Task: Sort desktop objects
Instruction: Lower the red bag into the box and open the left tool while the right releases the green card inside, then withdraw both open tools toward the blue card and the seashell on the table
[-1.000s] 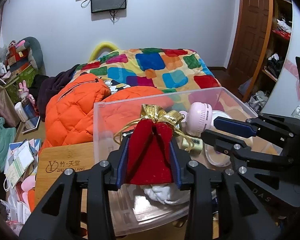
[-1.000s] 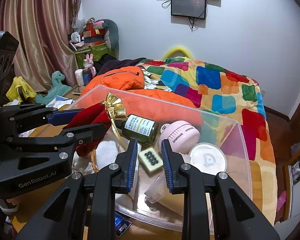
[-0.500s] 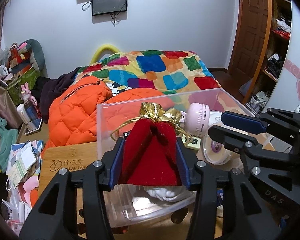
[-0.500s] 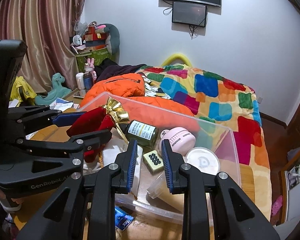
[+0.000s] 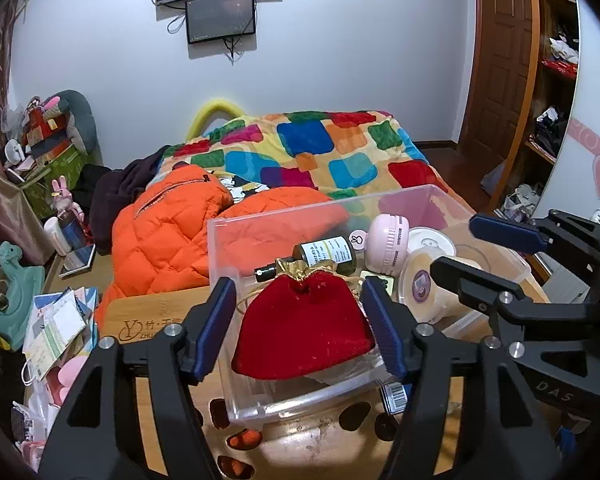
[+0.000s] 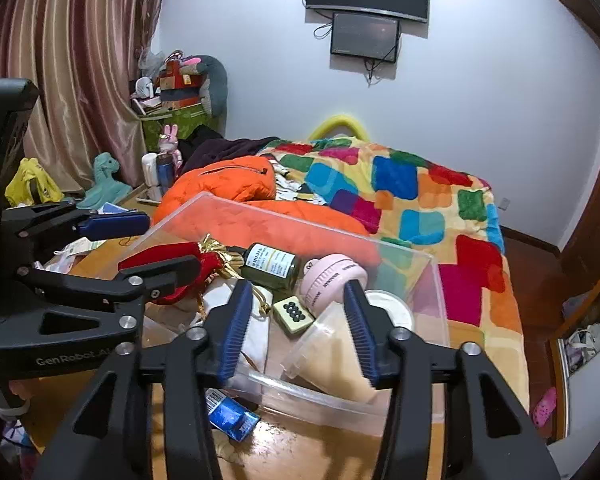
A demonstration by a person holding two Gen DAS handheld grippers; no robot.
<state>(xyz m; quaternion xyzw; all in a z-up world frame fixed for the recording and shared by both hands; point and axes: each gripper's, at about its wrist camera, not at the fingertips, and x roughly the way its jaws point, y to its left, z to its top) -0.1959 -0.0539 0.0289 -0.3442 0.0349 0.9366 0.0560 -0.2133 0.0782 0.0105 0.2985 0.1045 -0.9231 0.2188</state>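
A red velvet pouch [image 5: 304, 332] with a gold top lies inside the clear plastic box [image 5: 236, 236], on something white. My left gripper [image 5: 300, 330] is open above the box, its jaws wide on either side of the pouch and not touching it. My right gripper [image 6: 296, 330] is also open, over the box's near side. In the box lie a dark green bottle [image 6: 270, 266], a pink round timer [image 6: 332, 282], a mahjong tile [image 6: 294, 312], a cream tub [image 5: 424, 288] and a white round lid [image 6: 388, 310]. The pouch shows in the right view [image 6: 180, 268] behind the left gripper's finger.
The box stands on a wooden table [image 5: 320, 440]. A blue packet [image 6: 230, 418] lies partly under the box's front. A bamboo board [image 5: 152, 320] and papers [image 5: 56, 328] lie to the left. An orange jacket [image 5: 168, 232] and a bed [image 5: 320, 152] lie beyond.
My left gripper has opened and let go of the red pouch, which now rests in the box. My right gripper has opened too. Both have drawn back a little.
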